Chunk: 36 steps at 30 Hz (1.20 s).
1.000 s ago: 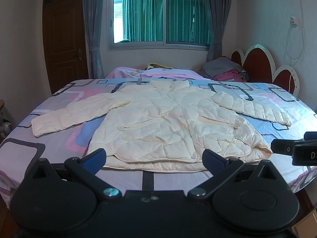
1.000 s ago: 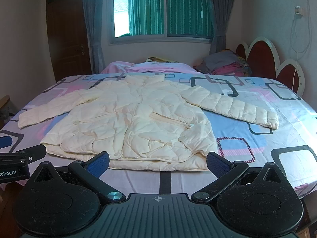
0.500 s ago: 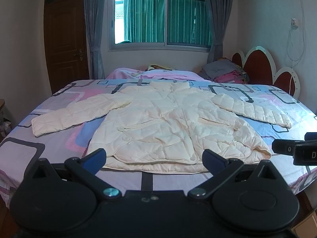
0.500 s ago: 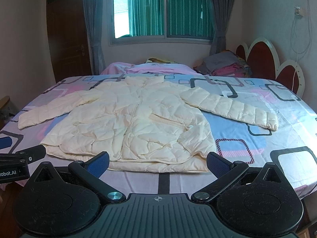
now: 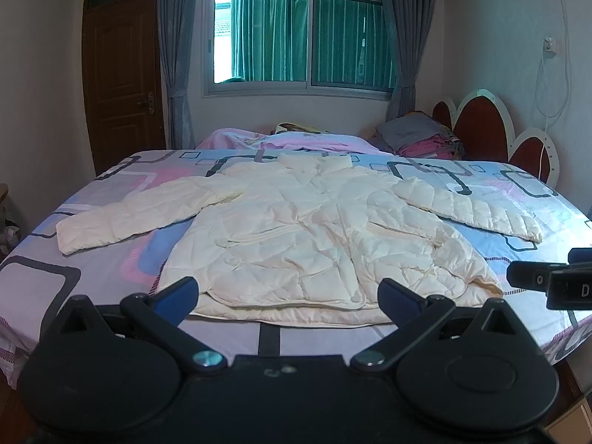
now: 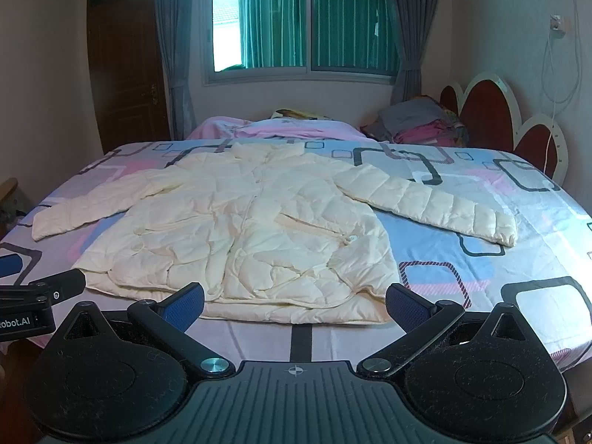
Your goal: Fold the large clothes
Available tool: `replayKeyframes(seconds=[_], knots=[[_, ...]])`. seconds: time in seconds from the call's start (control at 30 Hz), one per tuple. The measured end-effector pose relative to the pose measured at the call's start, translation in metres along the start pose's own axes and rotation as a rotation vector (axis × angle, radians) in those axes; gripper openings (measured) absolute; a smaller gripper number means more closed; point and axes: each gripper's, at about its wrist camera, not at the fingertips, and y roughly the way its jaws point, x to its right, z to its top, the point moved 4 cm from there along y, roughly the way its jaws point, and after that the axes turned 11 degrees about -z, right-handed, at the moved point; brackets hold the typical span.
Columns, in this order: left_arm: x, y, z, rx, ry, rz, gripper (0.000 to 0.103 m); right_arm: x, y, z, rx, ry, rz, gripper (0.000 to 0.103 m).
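1. My left gripper (image 5: 288, 292) is released: its blue-padded fingers (image 5: 177, 293) stand wide apart with nothing between them, hovering at the near edge of the bed (image 5: 44, 281).
2. My right gripper (image 6: 296, 301) is released too, its fingers (image 6: 405, 305) spread wide and empty, at the same near edge of the bed.
3. The cream puffer jacket (image 5: 314, 236) lies flat on the bed just ahead of both pairs of fingers, hem toward me and collar away.
4. In the left wrist view the hem spans the gap between my left fingers; in the right wrist view it lies ahead of the gap and reaches further to the left.
5. One sleeve (image 5: 144, 214) stretches out ahead and to the left of my left fingers; the other sleeve (image 6: 433, 203) stretches out ahead and to the right of my right fingers.
6. Neither pair of fingers touches the jacket.
7. The bed wears a patterned sheet of pink, blue and grey rectangles.
8. Well beyond the jacket, a pink blanket (image 6: 281, 127) is heaped at the far side, and a pile of folded clothes (image 6: 418, 122) sits ahead to the right beside the headboard (image 6: 488, 107).
9. A window (image 5: 296, 37) with green curtains faces me, and a wooden door (image 5: 122, 77) stands far to the left.
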Motion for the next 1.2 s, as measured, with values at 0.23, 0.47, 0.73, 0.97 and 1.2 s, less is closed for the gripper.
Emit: replayKeyframes(seconds=[0.23, 0.47, 0.73, 0.97, 1.2], knots=[[-0.0001, 0.0007, -0.0006, 0.001, -0.001, 0.001, 0.103, 0.0006, 0.0, 0.0001, 0.0, 0.0, 0.003, 0.103], [-0.0005, 0.0007, -0.0002, 0.001, -0.002, 0.0, 0.103, 0.0007, 0.0015, -0.0002, 0.001, -0.007, 0.007, 0.103], [0.0, 0.0014, -0.0008, 0.005, -0.006, 0.0, 0.103, 0.0003, 0.0029, 0.0001, 0.003, -0.009, 0.003, 0.103], [-0.0006, 0.0017, -0.0006, 0.005, -0.008, -0.002, 0.103, 0.0008, 0.0036, -0.0002, 0.004, -0.009, 0.002, 0.103], [-0.0023, 0.0028, -0.0016, 0.005, -0.011, -0.002, 0.103, 0.0017, 0.0057, -0.0001, 0.0, -0.007, 0.002, 0.103]])
